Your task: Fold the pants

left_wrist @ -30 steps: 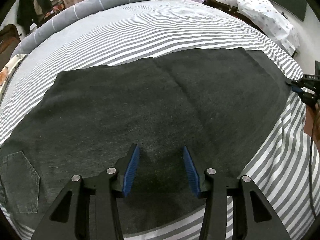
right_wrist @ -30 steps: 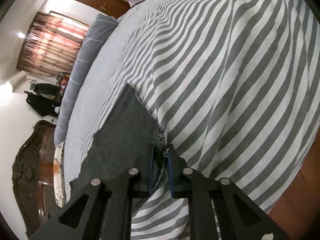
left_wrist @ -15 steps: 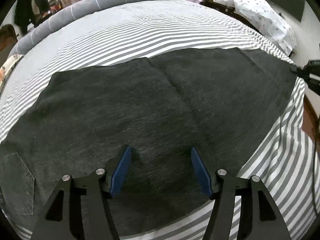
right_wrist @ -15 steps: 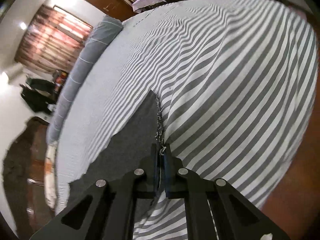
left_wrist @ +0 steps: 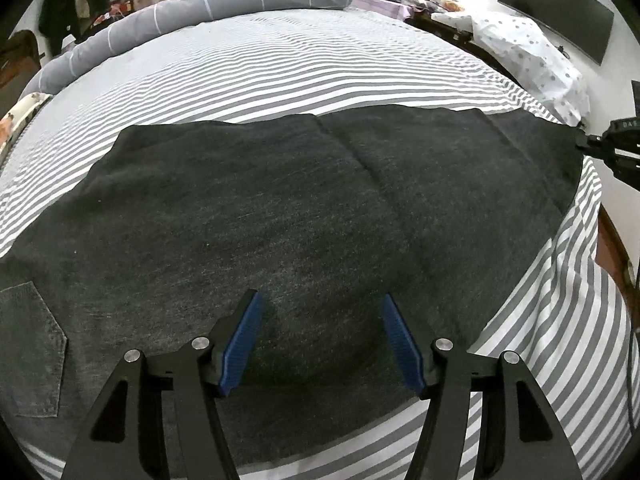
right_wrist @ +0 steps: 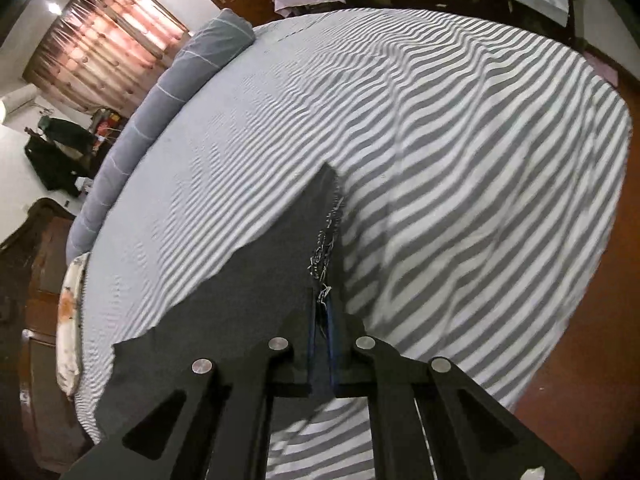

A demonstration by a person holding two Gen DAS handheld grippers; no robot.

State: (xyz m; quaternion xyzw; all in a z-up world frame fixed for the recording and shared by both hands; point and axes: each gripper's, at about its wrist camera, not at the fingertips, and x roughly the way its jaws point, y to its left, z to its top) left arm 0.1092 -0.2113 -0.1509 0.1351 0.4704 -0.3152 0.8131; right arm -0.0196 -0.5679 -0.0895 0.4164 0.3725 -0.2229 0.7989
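The pants (left_wrist: 280,208) are dark charcoal grey, with a frayed whitish hem (right_wrist: 326,240) at the right. The bed sheet (left_wrist: 260,76) has grey and white stripes. The far bolster (left_wrist: 208,4) is plain grey with thin white lines. Both grippers are black with blue pads (left_wrist: 242,344). The far curtains (right_wrist: 100,40) are reddish pink.

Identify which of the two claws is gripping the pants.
The right claw, shut on the frayed hem of the pants; the left claw is open above them.
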